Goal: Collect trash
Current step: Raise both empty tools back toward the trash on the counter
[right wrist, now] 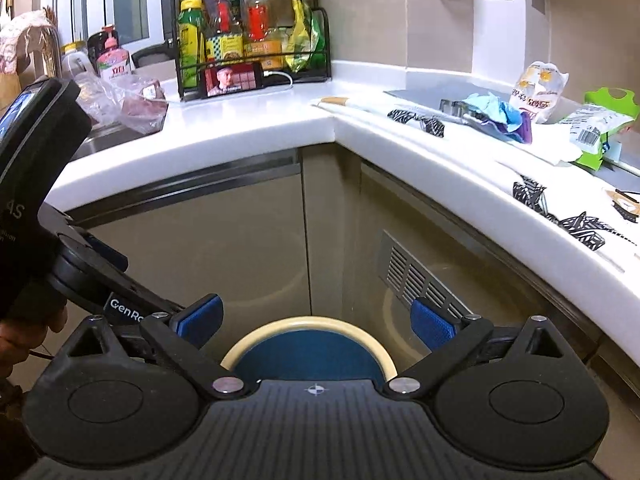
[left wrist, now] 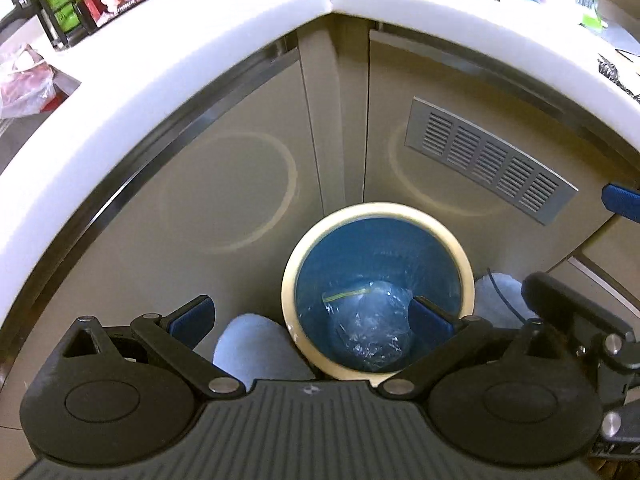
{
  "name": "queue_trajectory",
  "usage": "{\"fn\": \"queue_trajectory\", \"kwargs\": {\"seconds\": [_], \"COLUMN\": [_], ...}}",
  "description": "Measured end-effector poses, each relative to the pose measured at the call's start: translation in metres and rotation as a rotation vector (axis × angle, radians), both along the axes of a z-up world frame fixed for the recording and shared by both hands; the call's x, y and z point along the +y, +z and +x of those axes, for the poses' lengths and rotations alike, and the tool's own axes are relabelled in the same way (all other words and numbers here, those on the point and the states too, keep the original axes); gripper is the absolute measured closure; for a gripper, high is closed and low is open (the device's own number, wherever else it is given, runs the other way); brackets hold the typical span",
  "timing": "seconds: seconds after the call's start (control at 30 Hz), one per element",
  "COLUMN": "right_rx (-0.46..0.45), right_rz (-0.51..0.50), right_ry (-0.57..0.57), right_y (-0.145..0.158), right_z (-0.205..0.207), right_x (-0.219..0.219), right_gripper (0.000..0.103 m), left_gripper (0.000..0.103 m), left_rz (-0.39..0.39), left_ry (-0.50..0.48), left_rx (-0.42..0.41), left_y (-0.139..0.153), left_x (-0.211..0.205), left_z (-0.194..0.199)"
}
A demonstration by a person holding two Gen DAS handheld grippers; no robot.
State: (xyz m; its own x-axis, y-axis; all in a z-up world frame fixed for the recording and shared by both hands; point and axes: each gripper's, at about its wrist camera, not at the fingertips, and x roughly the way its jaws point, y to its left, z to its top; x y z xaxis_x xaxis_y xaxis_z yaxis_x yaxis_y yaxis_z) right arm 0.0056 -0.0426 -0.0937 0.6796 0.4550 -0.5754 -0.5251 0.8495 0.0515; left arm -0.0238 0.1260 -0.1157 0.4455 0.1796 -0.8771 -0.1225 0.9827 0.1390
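Observation:
A round trash bin point(left wrist: 292, 264) with a cream rim and a blue liner stands on the floor in the cabinet corner. A crumpled clear plastic bag point(left wrist: 368, 328) lies at its bottom. My left gripper point(left wrist: 310, 316) is open and empty, right above the bin's near rim. My right gripper point(right wrist: 316, 320) is open and empty, hovering above the bin point(right wrist: 308, 324) beside the left gripper's body point(right wrist: 36, 184). On the right counter lie wrappers: a white snack bag point(right wrist: 538, 90), a blue crumpled wrapper point(right wrist: 500, 114) and a green-and-white packet point(right wrist: 596, 128).
The white L-shaped counter point(right wrist: 248, 120) overhangs beige cabinet doors with a metal vent grille point(left wrist: 488, 160). A black rack of bottles point(right wrist: 248, 40) and a phone point(right wrist: 234, 78) stand in the corner. A plastic bag point(right wrist: 120, 100) lies by the sink. Slippered feet point(left wrist: 256, 344) flank the bin.

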Motion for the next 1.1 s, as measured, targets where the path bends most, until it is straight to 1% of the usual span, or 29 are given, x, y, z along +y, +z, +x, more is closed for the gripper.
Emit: {"fn": "queue_trajectory", "kwargs": {"seconds": [0.1,0.27,0.4,0.53,0.7,0.93,1.1], "right_rx": [0.011,-0.015,-0.008,-0.013,-0.029,-0.109,-0.221], "right_rz": [-0.023,-0.040,-0.017,-0.003,0.061,0.114,0.131], "right_ry": [0.007,-0.007,-0.013,-0.016,-0.054,-0.122,-0.208], "right_y": [-0.003,0.001,0.004,0.008,0.024,0.049,0.070], "right_z": [-0.001,-0.001,0.004,0.006,0.011,0.025,0.040], "right_x": [0.003,0.002,-0.001,-0.003,-0.017,-0.041,-0.064], "right_gripper": [0.003,0.003,0.003,0.003,0.003,0.003,0.002], "left_gripper": [0.000,0.000,0.000,0.000,0.000,0.000,0.000], "left_rz": [-0.023,-0.019,0.005,-0.003,0.016,0.028,0.042], "left_ry": [0.012,-0.003,-0.007,0.004,0.004,-0.020,-0.060], "left_rx": [0.003,-0.019,-0.033,-0.039,-0.084,-0.161,-0.213], "left_y": [-0.002,0.001,0.007,0.016,0.037,0.074,0.099], "left_x": [0.003,0.003,0.002,0.005,0.005,-0.007,-0.027], "left_z": [0.002,0.007,0.008,0.010,0.019,0.042,0.069]}}
